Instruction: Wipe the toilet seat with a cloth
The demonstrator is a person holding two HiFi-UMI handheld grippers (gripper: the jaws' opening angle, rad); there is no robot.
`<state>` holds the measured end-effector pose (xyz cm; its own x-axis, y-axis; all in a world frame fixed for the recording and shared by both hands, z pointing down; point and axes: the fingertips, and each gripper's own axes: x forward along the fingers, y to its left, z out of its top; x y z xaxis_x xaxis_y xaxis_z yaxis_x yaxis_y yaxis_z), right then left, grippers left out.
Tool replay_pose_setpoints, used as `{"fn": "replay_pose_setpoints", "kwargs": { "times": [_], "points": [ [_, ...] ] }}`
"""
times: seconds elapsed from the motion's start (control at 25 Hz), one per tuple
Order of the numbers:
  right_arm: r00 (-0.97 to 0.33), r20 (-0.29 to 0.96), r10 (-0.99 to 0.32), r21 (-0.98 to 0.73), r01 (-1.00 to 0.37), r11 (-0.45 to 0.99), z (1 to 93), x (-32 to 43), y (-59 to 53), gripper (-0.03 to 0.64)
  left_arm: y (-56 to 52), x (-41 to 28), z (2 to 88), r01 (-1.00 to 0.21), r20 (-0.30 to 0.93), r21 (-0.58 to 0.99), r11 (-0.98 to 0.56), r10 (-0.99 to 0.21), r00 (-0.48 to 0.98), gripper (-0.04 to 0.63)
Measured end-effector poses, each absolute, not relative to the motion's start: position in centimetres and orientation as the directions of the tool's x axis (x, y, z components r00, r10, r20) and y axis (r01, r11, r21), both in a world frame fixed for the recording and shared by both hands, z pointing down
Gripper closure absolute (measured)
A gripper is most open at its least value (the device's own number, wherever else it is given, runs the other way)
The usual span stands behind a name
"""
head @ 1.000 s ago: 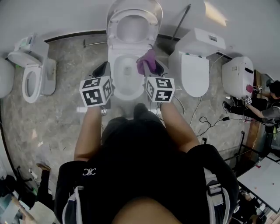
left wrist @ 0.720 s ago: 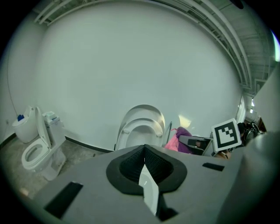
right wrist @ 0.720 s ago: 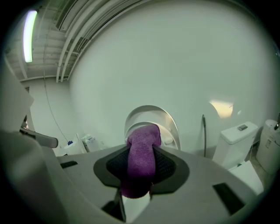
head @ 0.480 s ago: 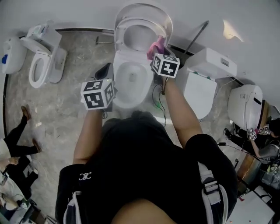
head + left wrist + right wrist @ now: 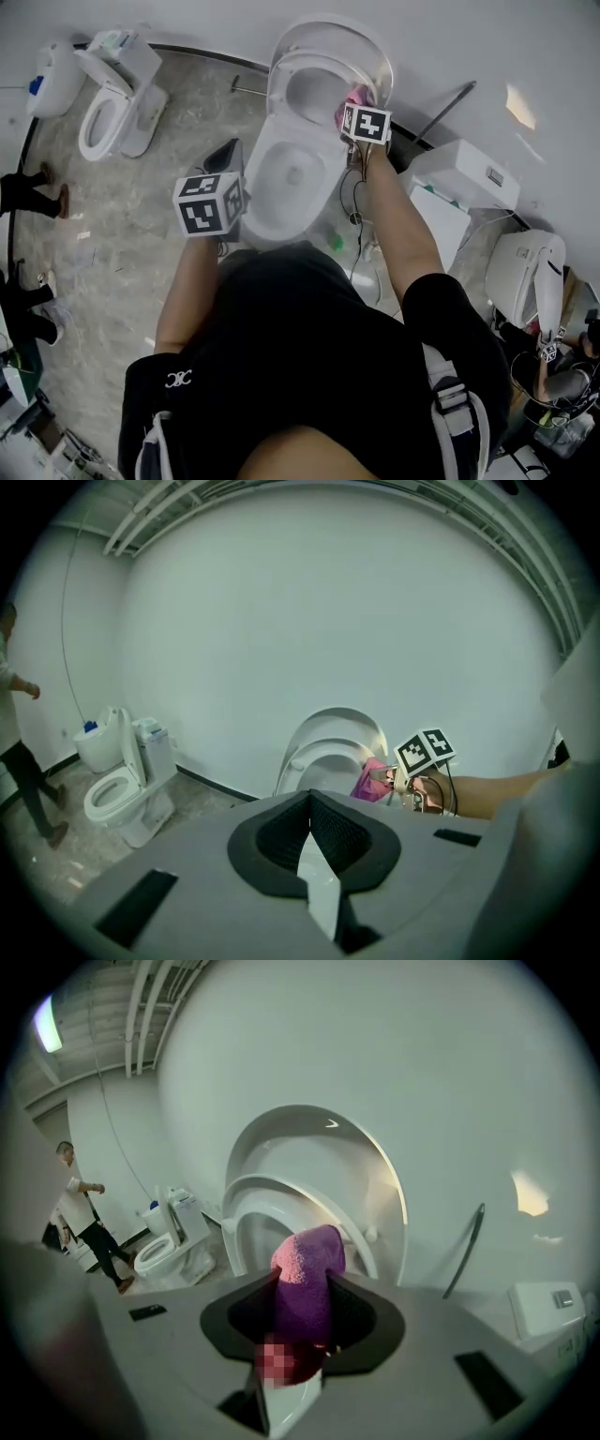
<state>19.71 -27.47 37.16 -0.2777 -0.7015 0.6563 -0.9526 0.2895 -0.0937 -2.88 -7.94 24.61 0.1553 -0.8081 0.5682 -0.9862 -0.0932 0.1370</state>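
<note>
Head view first: the right gripper point(image 5: 359, 111) is reaching well forward now. A second ago it was sitting low beside the bowl's right rim, and it has since climbed to the raised white plastic toilet seat point(image 5: 309, 67) at the back of the white ceramic toilet point(image 5: 281, 187). The fluffy pink-and-purple cloth point(image 5: 353, 97) is riding at its tip, right up at the seat's right side. Whether it is touching yet, this view isn't showing. The left gripper point(image 5: 221, 159) is still hanging by the bowl's left flank, well apart from the action.

Left gripper view: its jaws are pressing together with nothing between them. Beyond them the toilet seat point(image 5: 323, 758) is standing upright, with the cloth point(image 5: 371, 782) just at its right edge.

Right gripper view: the right gripper point(image 5: 302, 1321) is clamping firmly on the cloth point(image 5: 307, 1279), whose free end is poking out towards the toilet seat point(image 5: 253, 1206), with the open white lid point(image 5: 323, 1152) behind it.

So the approach looks about finished. Judging from this, the wiping stroke along the seat ring is only just beginning.
</note>
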Motion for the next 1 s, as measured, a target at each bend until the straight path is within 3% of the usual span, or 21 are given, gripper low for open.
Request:
{"fn": "replay_pose_setpoints", "kwargs": {
  "times": [1.0],
  "points": [
    [-0.165,0.683,-0.712,-0.186,-0.981,0.049,39.3,23.0,-30.9,0.497,-6.7,-4.8,25.2,-0.988,0.582,0.143,-0.060,-0.802,0.133,0.586]
  ]
}}
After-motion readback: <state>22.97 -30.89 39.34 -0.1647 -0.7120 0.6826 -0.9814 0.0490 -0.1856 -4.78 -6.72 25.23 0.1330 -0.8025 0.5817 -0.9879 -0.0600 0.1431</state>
